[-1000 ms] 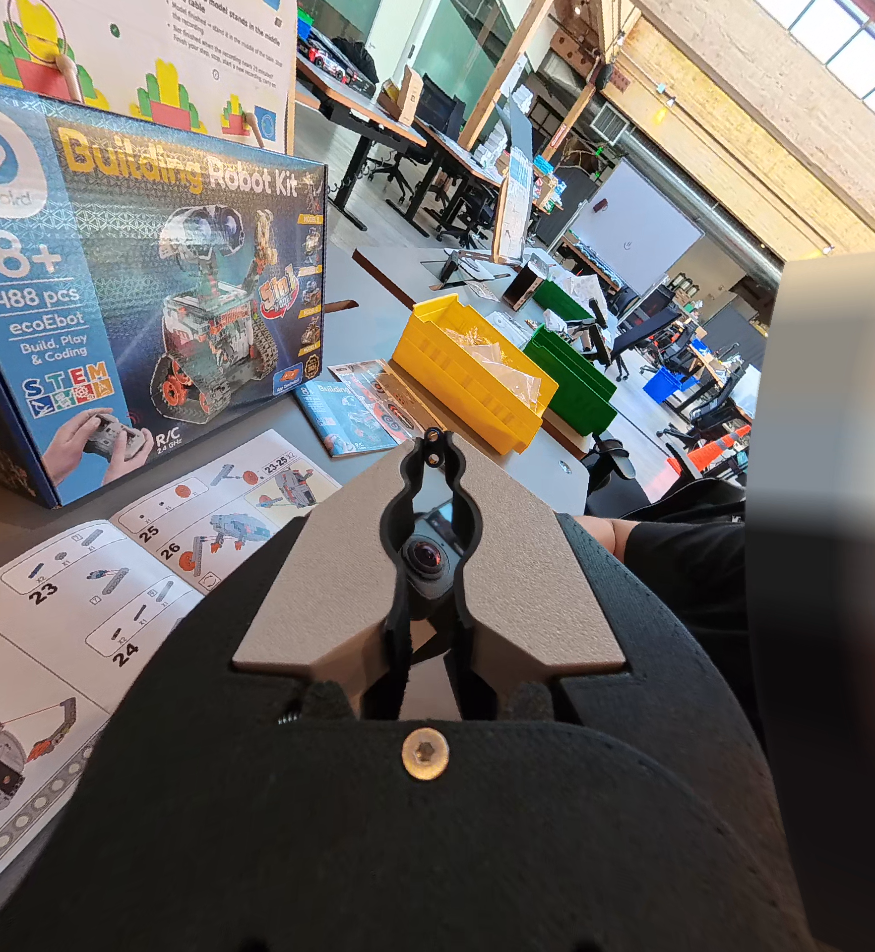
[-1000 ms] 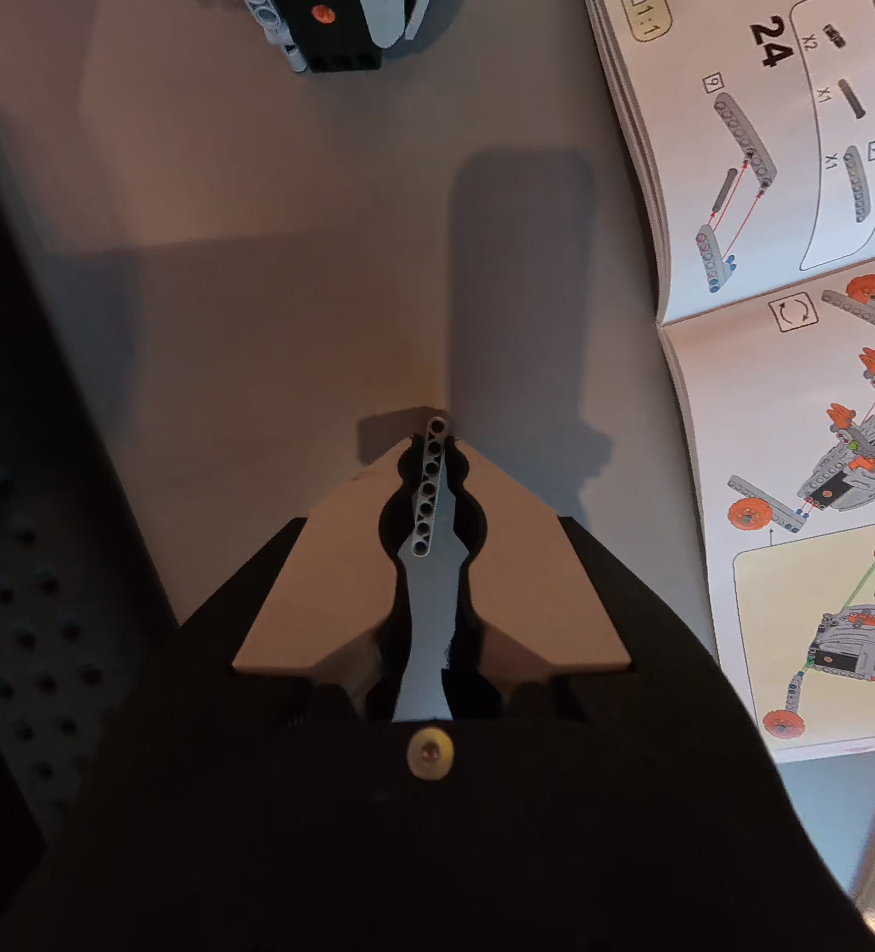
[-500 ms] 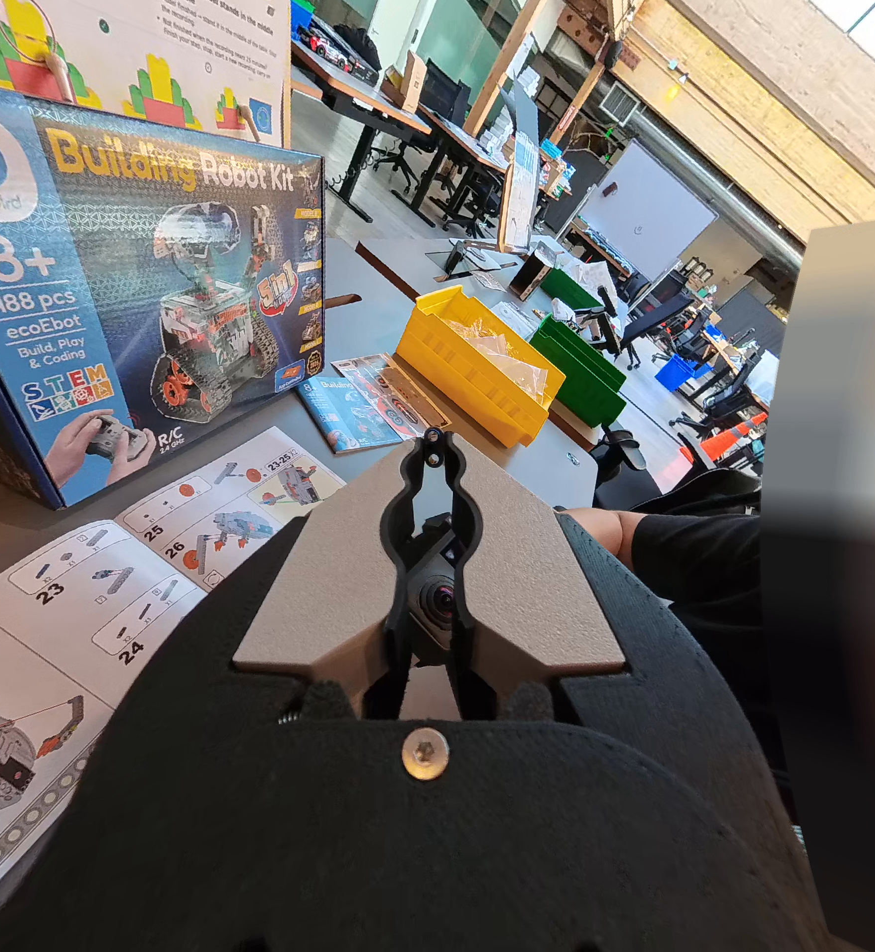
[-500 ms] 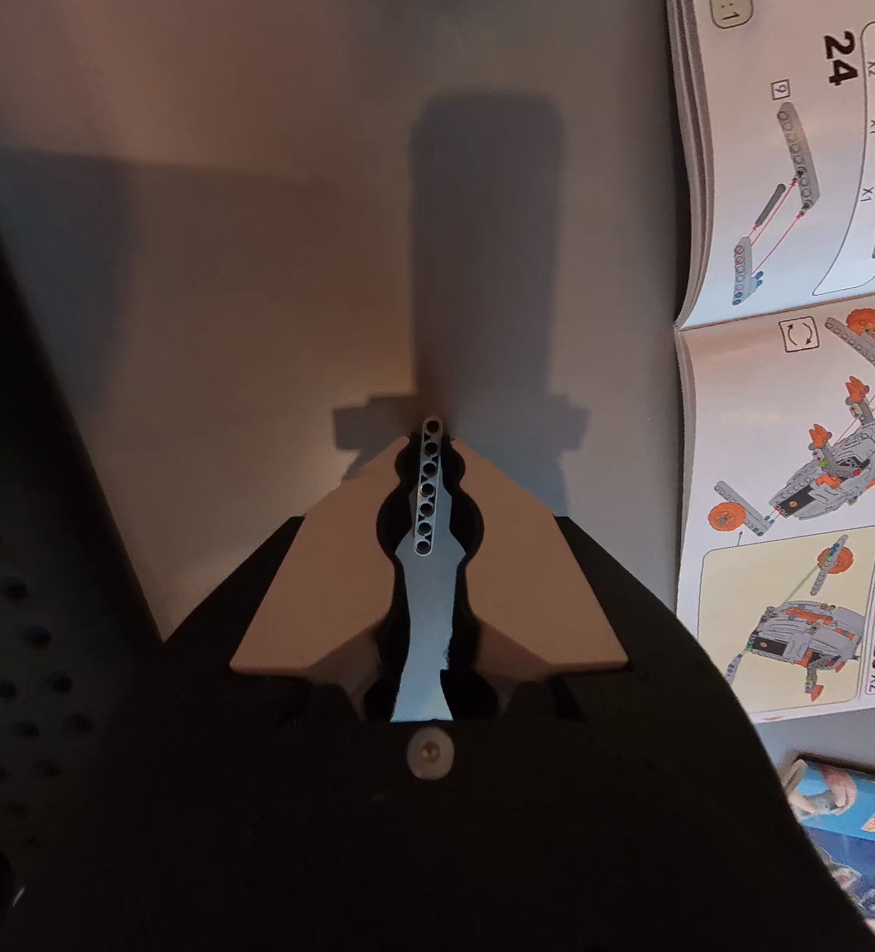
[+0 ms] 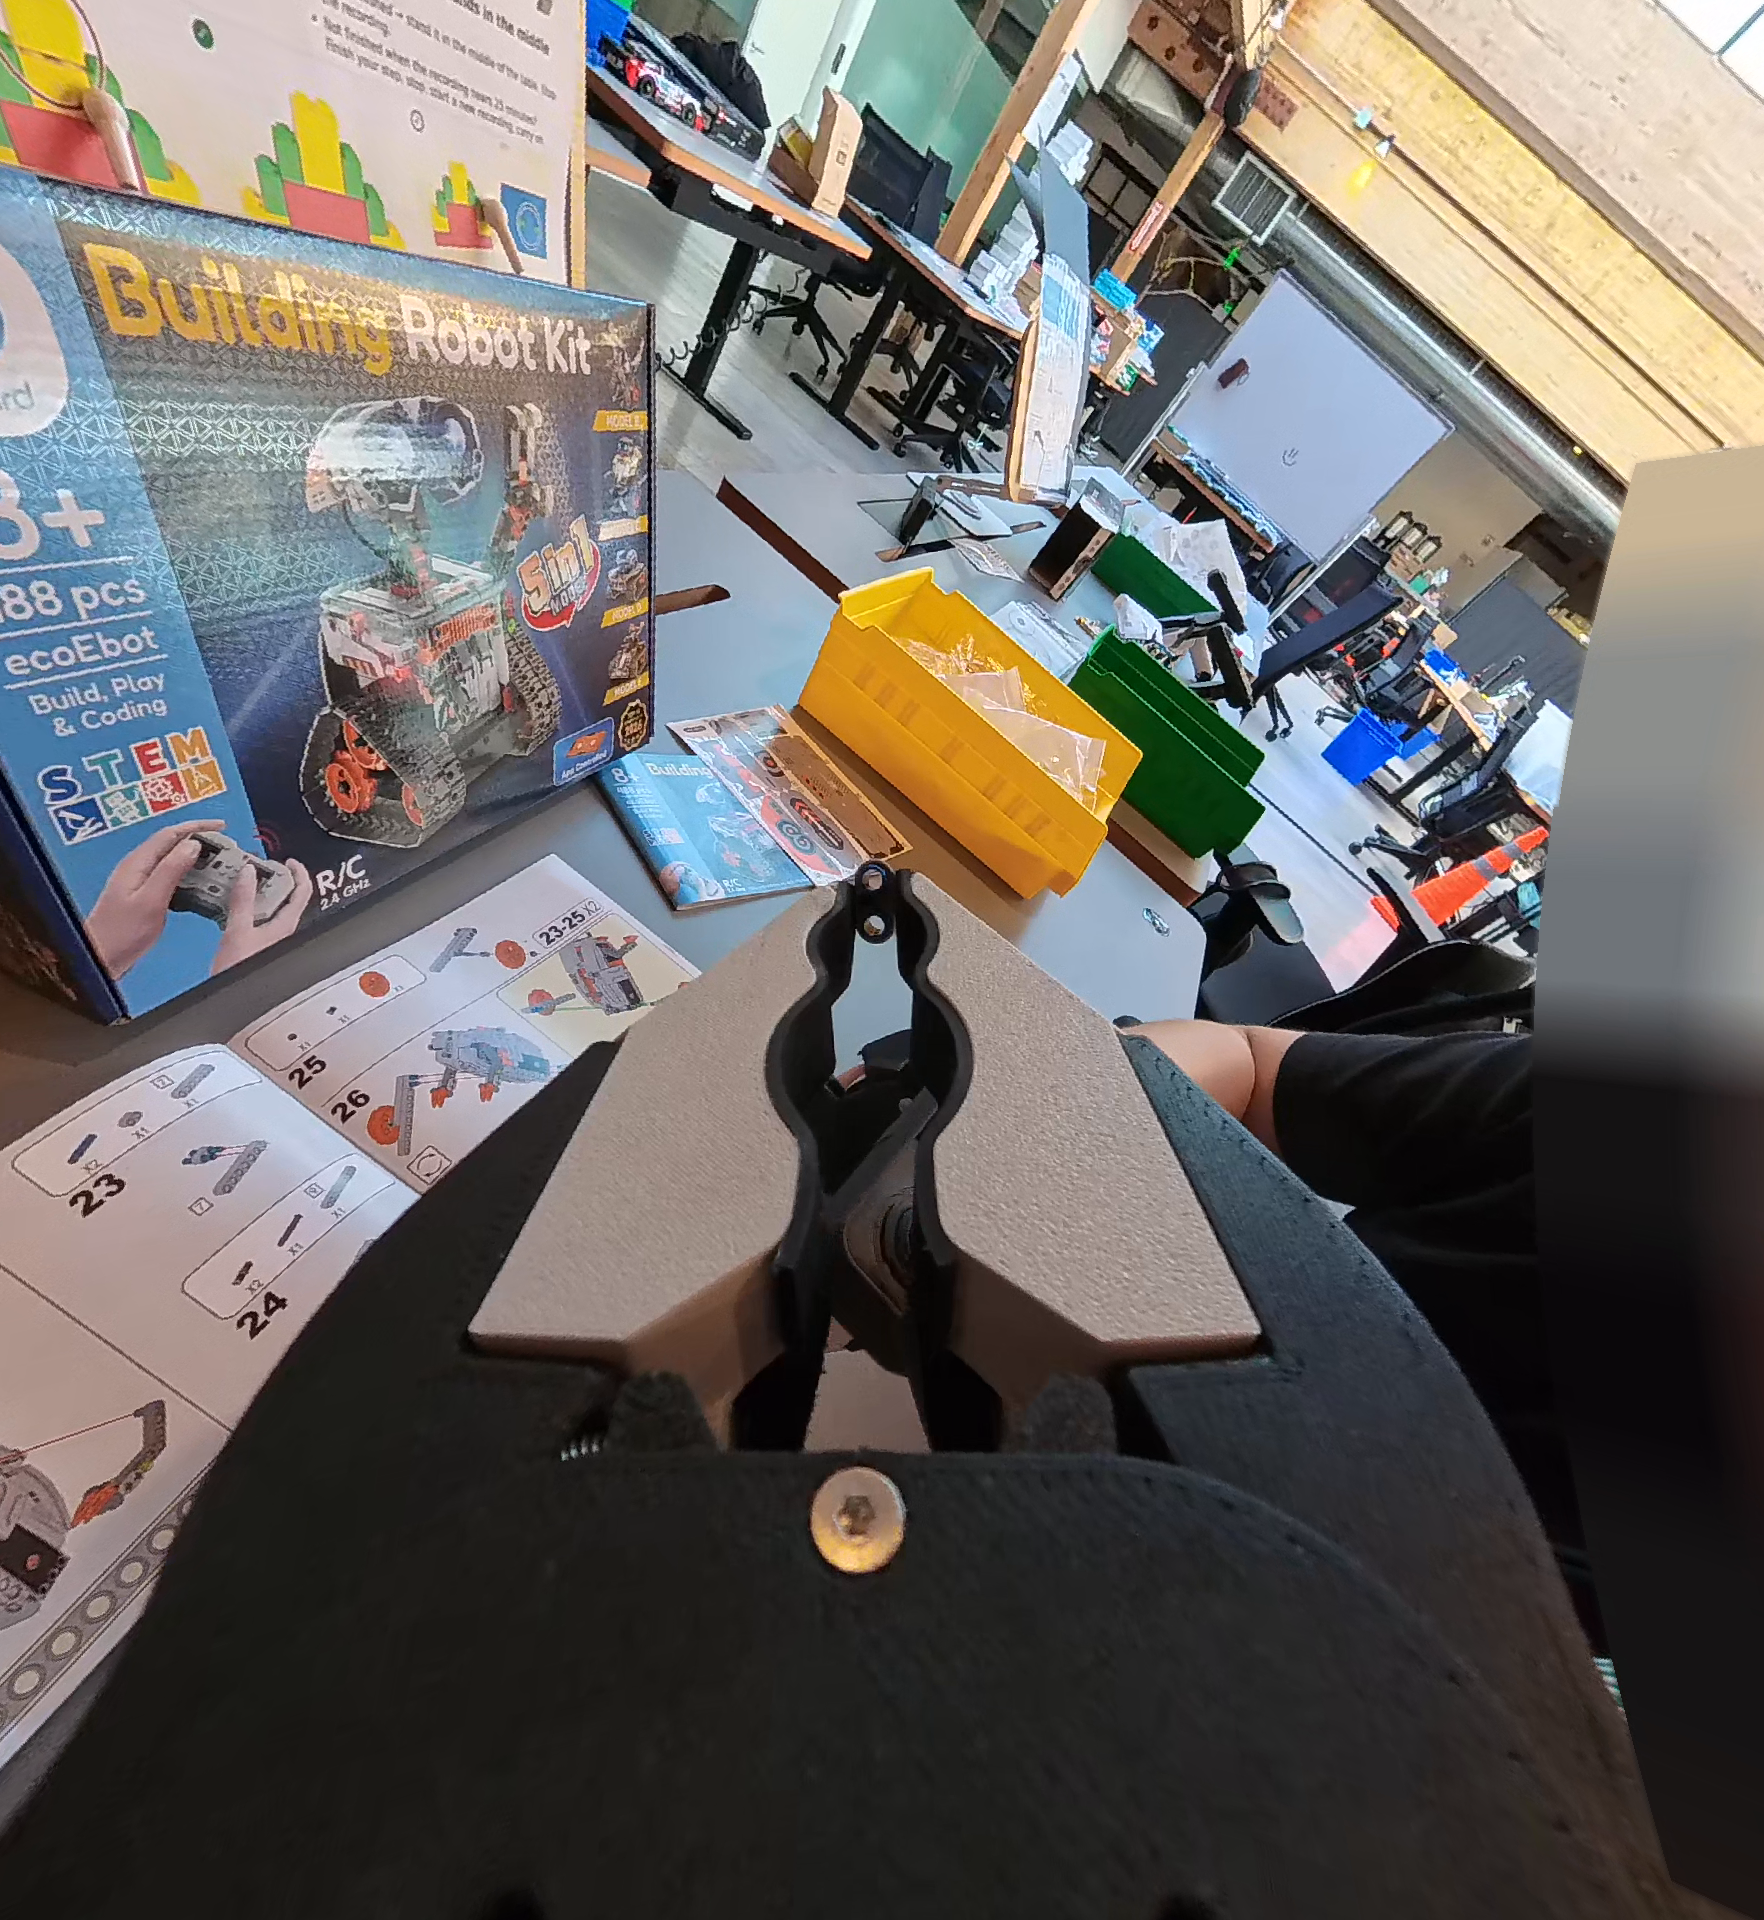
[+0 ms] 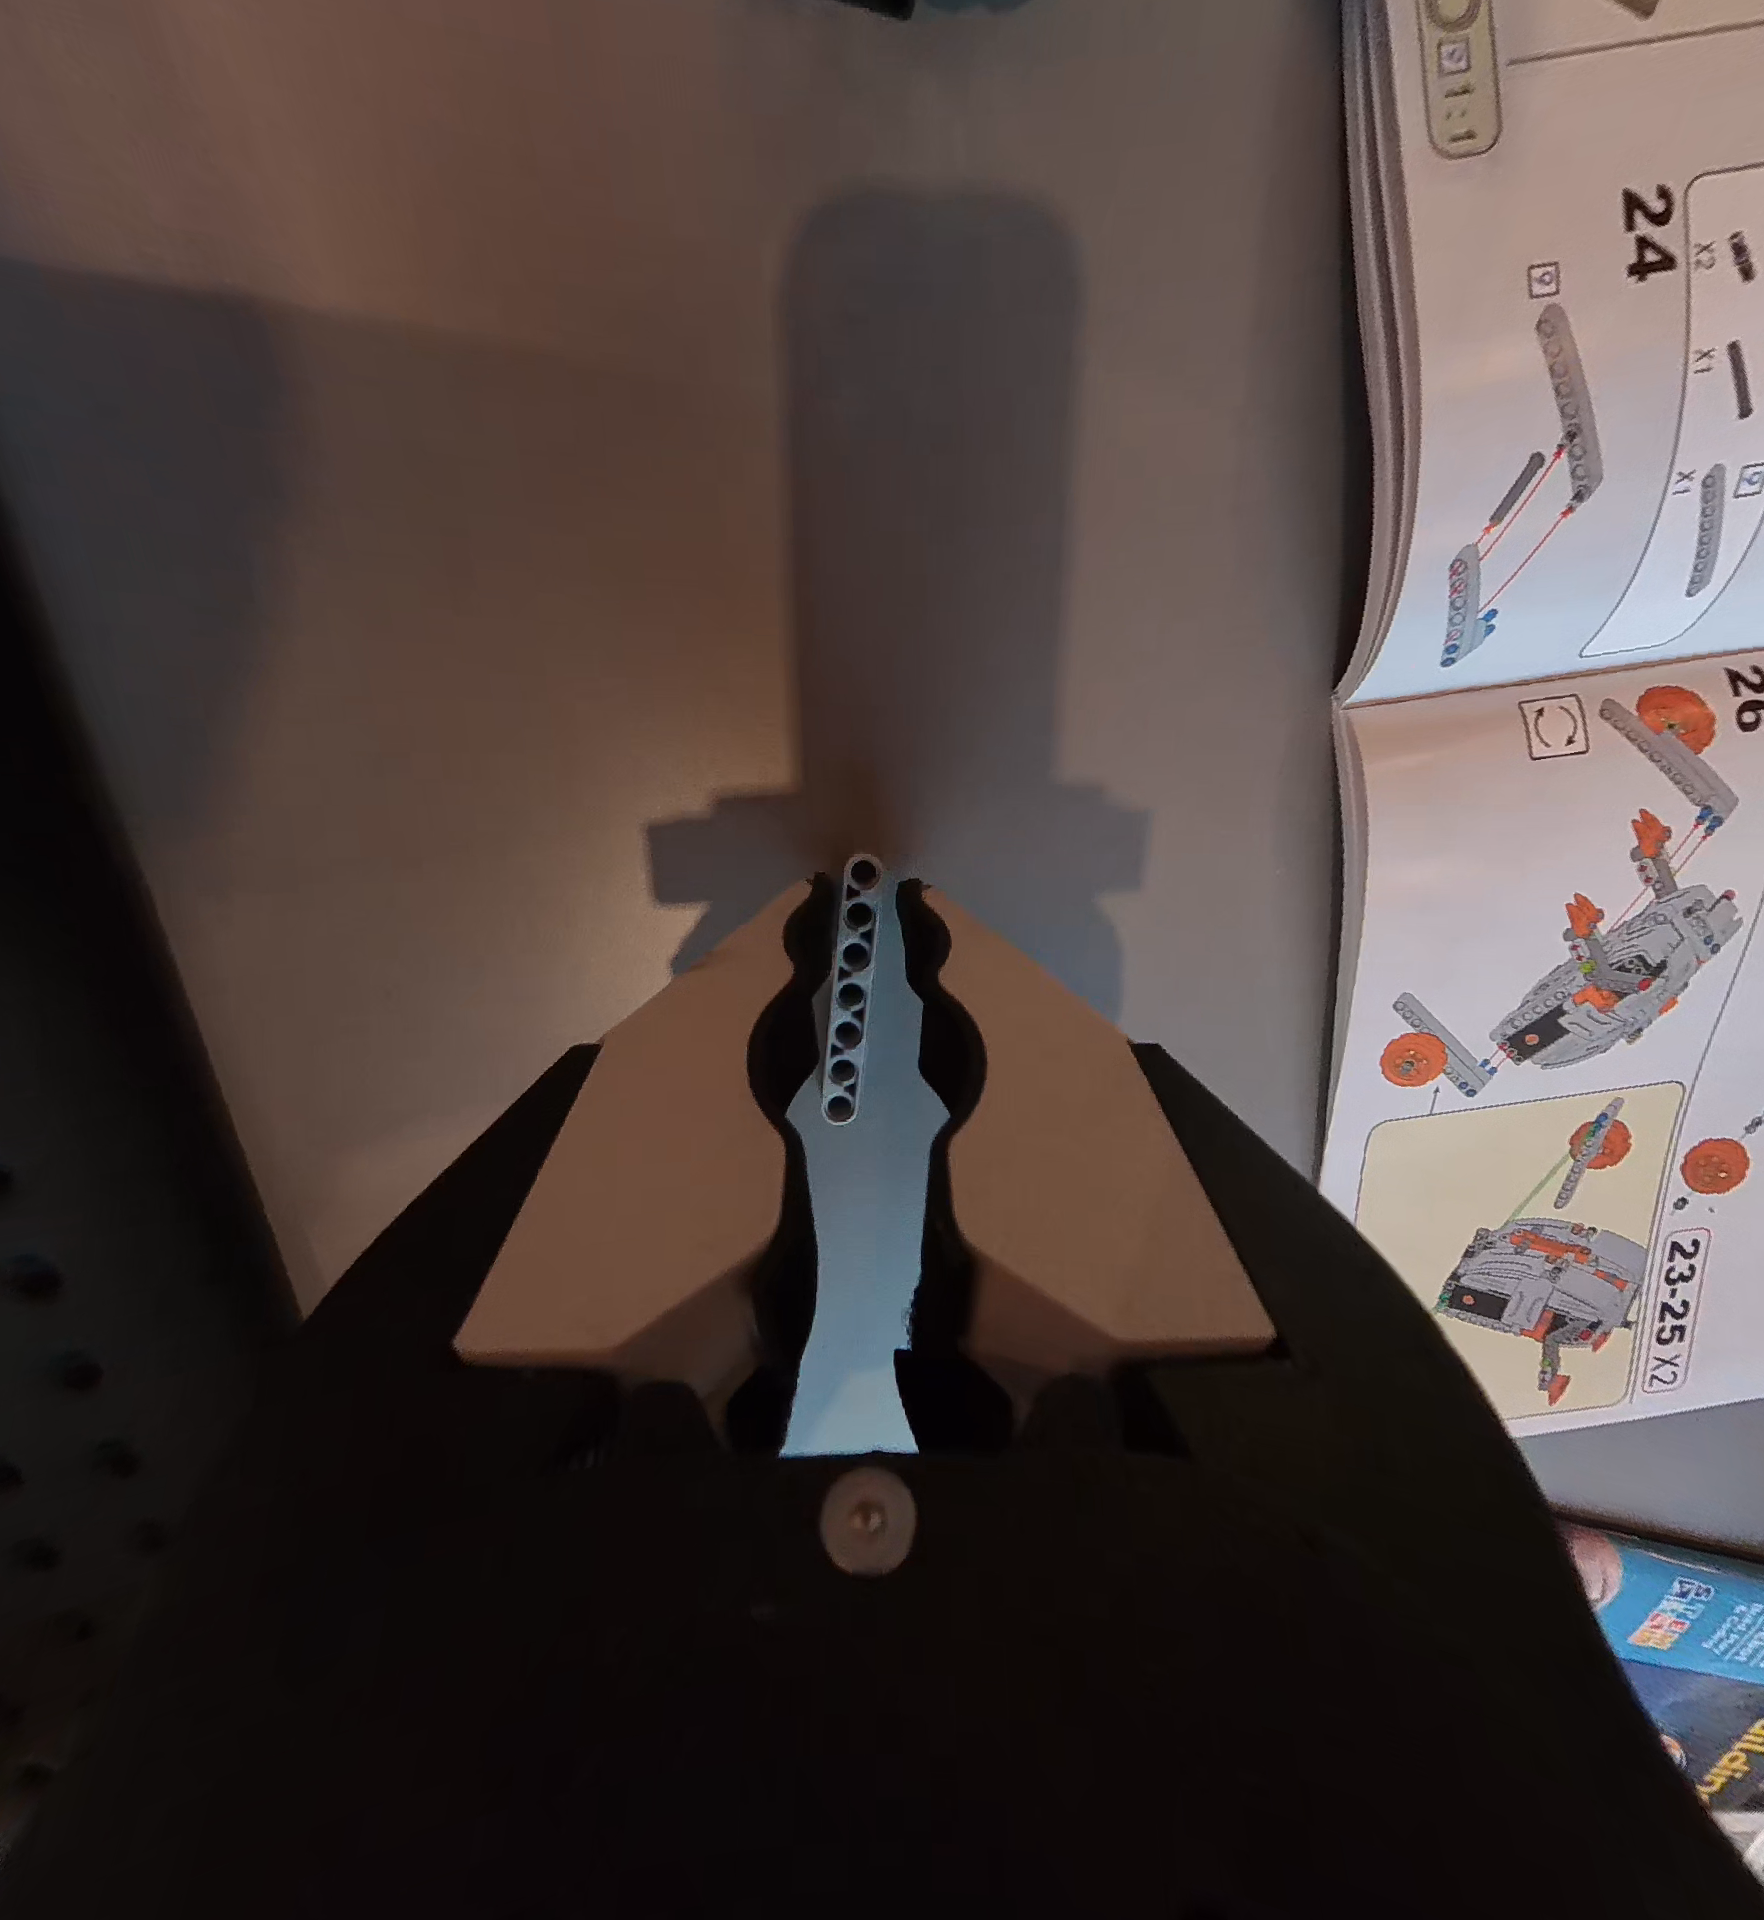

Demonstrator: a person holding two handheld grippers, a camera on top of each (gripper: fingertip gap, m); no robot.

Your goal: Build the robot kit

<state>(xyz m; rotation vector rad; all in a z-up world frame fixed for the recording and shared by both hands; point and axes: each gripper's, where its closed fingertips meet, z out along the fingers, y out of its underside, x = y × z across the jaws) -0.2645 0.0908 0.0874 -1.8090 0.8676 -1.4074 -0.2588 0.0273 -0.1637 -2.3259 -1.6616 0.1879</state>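
Left gripper [image 5: 873,902]: grey finger blocks on a black textured body. Right gripper [image 6: 862,883]: tan-lit finger blocks, black body. Beam [image 6: 850,992] between the right fingers: light grey, one row of round holes. Table [image 6: 442,520]: plain grey. Kit box [image 5: 275,582], far left: blue, with yellow and white lettering. Open booklet [image 5: 182,1174]: white pages, grey and orange diagrams. Bins at far right: one yellow bin [image 5: 951,738], one green bin [image 5: 1184,758]. Person's sleeve [image 5: 1397,1112]: black.
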